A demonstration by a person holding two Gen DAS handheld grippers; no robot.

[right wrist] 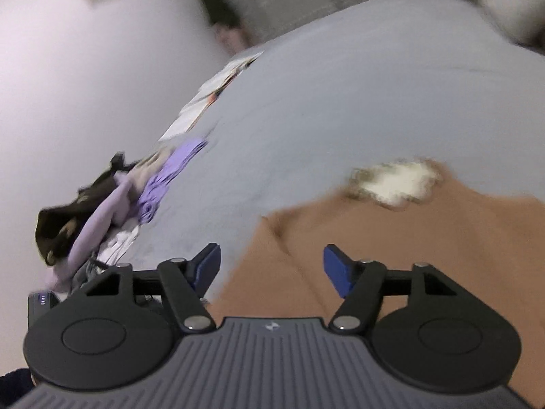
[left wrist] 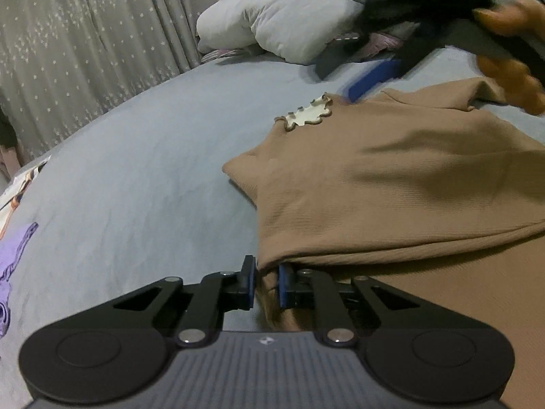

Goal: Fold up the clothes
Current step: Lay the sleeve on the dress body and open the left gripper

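While the brown garment [left wrist: 391, 184] lies spread on the grey-blue bed sheet [left wrist: 129, 177], a bunched edge of it is pinched at its near corner by the left gripper [left wrist: 266, 284], whose blue pads are drawn almost together with only a narrow fold of cloth between them. A cream patch with a scalloped brown border [left wrist: 308, 113] is seen on the garment towards its far side. Beyond the garment, a pale grey pillow [left wrist: 272, 24] is propped at the head of the bed, and a grey curtain dotted with small stars [left wrist: 78, 44] hangs behind it. At the upper right of the left wrist view, the right gripper is seen as a dark blurred shape with one blue pad, gripped by a hand [left wrist: 514, 51].

In the right wrist view, which is smeared by motion, the right gripper [right wrist: 270, 269] is held above the near part of the brown garment [right wrist: 408, 238] with its blue pads standing well apart, and nothing is caught between them. The cream patch [right wrist: 395, 180] shows ahead of it as a blurred light blot. A heap of other clothes, lilac, white and dark [right wrist: 112, 211], is piled at the left edge of the bed sheet [right wrist: 340, 102], well apart from the brown garment, and a printed white cloth [right wrist: 211, 95] lies further along the same edge
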